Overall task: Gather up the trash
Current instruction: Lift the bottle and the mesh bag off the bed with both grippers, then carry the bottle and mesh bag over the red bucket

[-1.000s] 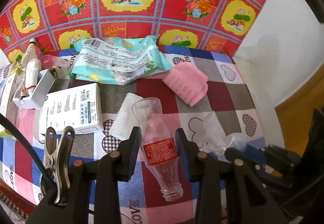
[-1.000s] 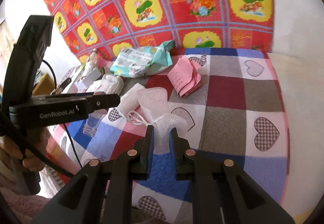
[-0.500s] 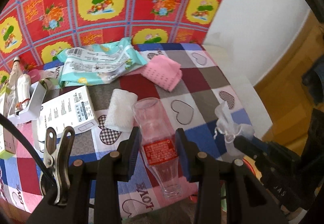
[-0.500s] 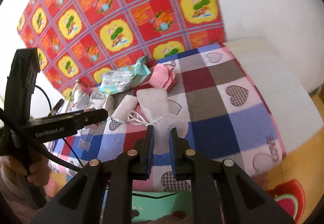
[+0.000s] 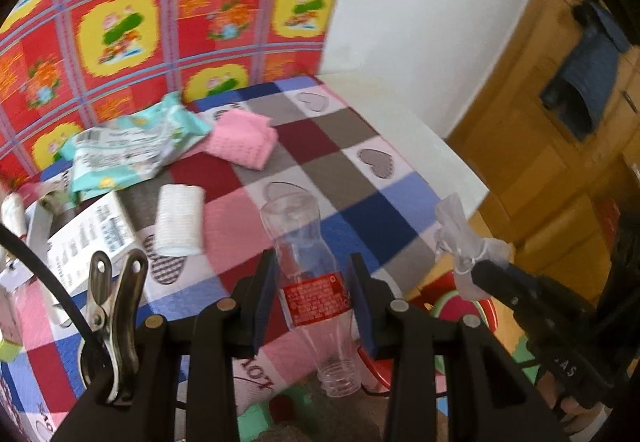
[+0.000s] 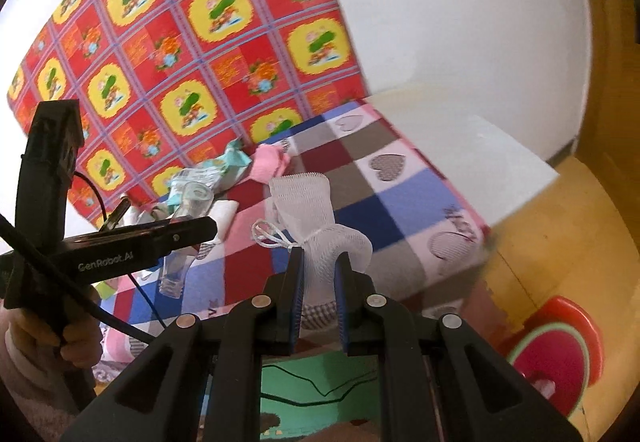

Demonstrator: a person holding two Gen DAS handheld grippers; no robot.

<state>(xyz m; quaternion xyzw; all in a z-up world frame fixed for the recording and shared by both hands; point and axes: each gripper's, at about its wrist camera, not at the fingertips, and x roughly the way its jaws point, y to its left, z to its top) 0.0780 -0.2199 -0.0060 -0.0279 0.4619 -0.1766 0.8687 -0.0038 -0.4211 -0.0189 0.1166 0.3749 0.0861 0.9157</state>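
My left gripper is shut on a clear plastic bottle with a red label, neck pointing down, held above the near edge of the checked tablecloth. In the right wrist view the same bottle shows beside the left gripper's black body. My right gripper is shut on a white mesh net bag with a white drawstring, lifted off the table. That net bag also appears at the right of the left wrist view. A red watermelon-patterned bin stands on the floor at lower right.
On the table lie a teal snack wrapper, a folded pink cloth, a white gauze roll and a white printed box. A metal clip hangs on the left gripper. A wooden door is at right.
Both grippers swung right and lifted slightly, carrying the bottle and net bag from over the table toward its right edge; floor and red bin came into view.
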